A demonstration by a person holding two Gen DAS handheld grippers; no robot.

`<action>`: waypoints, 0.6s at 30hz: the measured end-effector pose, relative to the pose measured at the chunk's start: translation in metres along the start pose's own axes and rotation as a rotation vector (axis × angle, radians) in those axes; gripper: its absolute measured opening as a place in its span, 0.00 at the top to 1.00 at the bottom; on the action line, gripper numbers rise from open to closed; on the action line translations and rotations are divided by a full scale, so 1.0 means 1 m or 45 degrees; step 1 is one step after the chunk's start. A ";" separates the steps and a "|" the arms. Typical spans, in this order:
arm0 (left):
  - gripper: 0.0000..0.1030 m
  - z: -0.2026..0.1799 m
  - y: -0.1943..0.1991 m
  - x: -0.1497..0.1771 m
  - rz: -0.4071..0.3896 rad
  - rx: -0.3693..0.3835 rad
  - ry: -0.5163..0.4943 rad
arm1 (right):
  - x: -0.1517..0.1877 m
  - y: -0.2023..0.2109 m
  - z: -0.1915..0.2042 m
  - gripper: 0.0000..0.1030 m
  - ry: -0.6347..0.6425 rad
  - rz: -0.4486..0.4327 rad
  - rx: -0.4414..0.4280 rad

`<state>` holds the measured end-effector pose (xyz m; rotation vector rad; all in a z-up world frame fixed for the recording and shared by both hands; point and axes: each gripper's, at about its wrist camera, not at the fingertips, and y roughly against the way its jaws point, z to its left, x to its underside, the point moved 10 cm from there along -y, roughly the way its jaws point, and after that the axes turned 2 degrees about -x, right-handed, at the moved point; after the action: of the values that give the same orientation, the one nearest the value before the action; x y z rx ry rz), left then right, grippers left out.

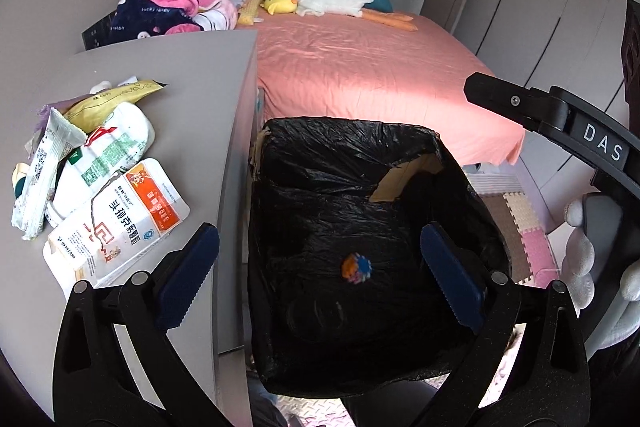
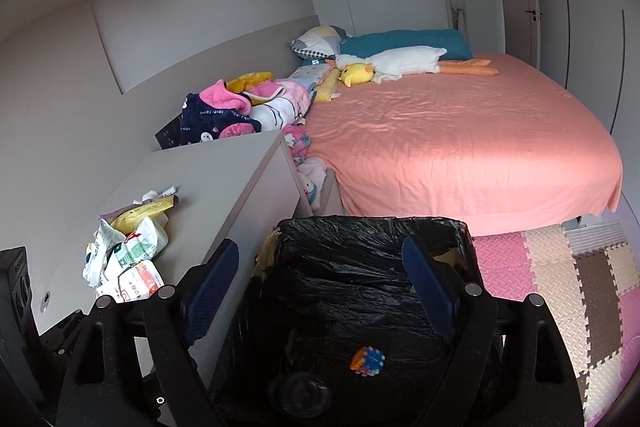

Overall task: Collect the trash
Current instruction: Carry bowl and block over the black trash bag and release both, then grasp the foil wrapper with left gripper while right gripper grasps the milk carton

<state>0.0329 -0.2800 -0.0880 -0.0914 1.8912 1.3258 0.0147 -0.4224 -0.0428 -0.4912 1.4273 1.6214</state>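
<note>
Your left gripper [image 1: 320,259] and right gripper [image 2: 320,291] both hang wide open and empty over the black-bag-lined bin [image 1: 304,163] (a small colourful ball [image 1: 356,267] inside). The crumpled white and yellow wrappers [image 1: 104,179] sit piled on the grey cabinet top [image 1: 192,91] just beside it.

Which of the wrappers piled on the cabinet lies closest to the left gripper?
The white packet with the orange panel, at the front edge of the pile, just ahead of the left gripper. The green-printed white one and the yellow one lie farther back.

Both wrist views, close above bin [image 1: 340,207], facing bed [image 2: 460,131]
</note>
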 end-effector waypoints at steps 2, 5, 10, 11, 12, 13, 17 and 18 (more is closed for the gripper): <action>0.06 0.007 0.001 0.000 -0.001 -0.017 0.014 | 0.002 -0.002 0.003 0.18 0.009 0.009 -0.004; 0.06 0.018 0.003 0.002 -0.002 -0.040 0.034 | 0.006 -0.006 0.011 0.18 0.023 0.025 -0.016; 0.06 0.037 0.009 0.007 -0.002 -0.090 0.052 | 0.013 -0.015 0.030 0.18 0.053 0.053 -0.055; 0.06 0.041 0.010 0.008 -0.001 -0.098 0.056 | 0.015 -0.018 0.035 0.18 0.058 0.060 -0.063; 0.06 0.045 0.011 0.009 -0.001 -0.105 0.060 | 0.017 -0.020 0.040 0.18 0.064 0.068 -0.072; 0.06 0.049 0.012 0.010 -0.002 -0.112 0.065 | 0.018 -0.022 0.044 0.18 0.069 0.075 -0.078; 0.06 0.067 0.019 0.013 -0.004 -0.148 0.077 | 0.025 -0.029 0.061 0.18 0.089 0.099 -0.108; 0.06 0.071 0.020 0.014 -0.005 -0.158 0.075 | 0.027 -0.031 0.066 0.18 0.092 0.106 -0.119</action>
<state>0.0544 -0.2077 -0.0901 -0.1996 1.8554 1.4515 0.0427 -0.3533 -0.0642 -0.5557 1.4467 1.7586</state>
